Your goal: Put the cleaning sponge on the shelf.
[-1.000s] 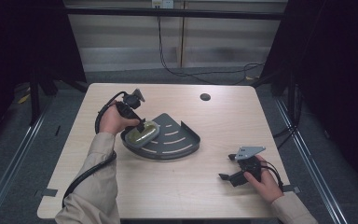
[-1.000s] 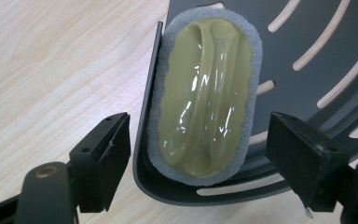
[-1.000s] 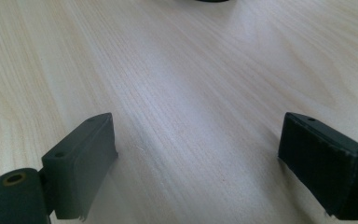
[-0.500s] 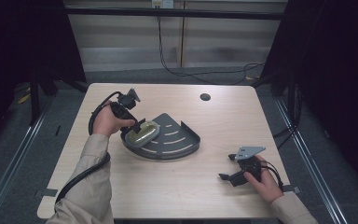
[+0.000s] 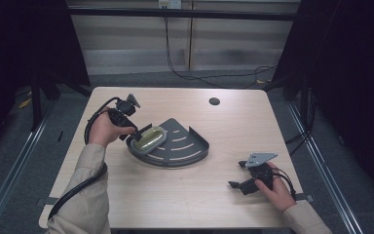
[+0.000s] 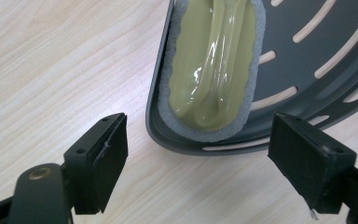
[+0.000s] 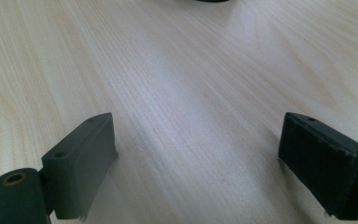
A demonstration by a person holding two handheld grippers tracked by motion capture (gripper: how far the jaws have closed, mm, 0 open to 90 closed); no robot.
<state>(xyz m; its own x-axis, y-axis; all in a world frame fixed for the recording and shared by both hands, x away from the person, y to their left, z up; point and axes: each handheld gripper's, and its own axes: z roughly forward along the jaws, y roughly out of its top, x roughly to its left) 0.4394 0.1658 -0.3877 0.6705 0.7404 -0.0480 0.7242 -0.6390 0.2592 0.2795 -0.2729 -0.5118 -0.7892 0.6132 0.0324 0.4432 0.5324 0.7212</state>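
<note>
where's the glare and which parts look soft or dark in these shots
Left gripper view: white glare streaks on the glossy green pad in the grey tray; the fingers look sharp. Right gripper view: the wood table has a soft sheen and blurs toward the top. High view: the table is evenly lit, the surroundings nearly black.

1. You have one dark grey quarter-round slotted plastic tray point(image 5: 185, 146) — just the one.
2. One olive-green oval sponge with a grey foam rim point(image 5: 148, 137).
3. Two black two-jaw handheld grippers — left point(image 5: 135, 132), right point(image 5: 237, 185).
</note>
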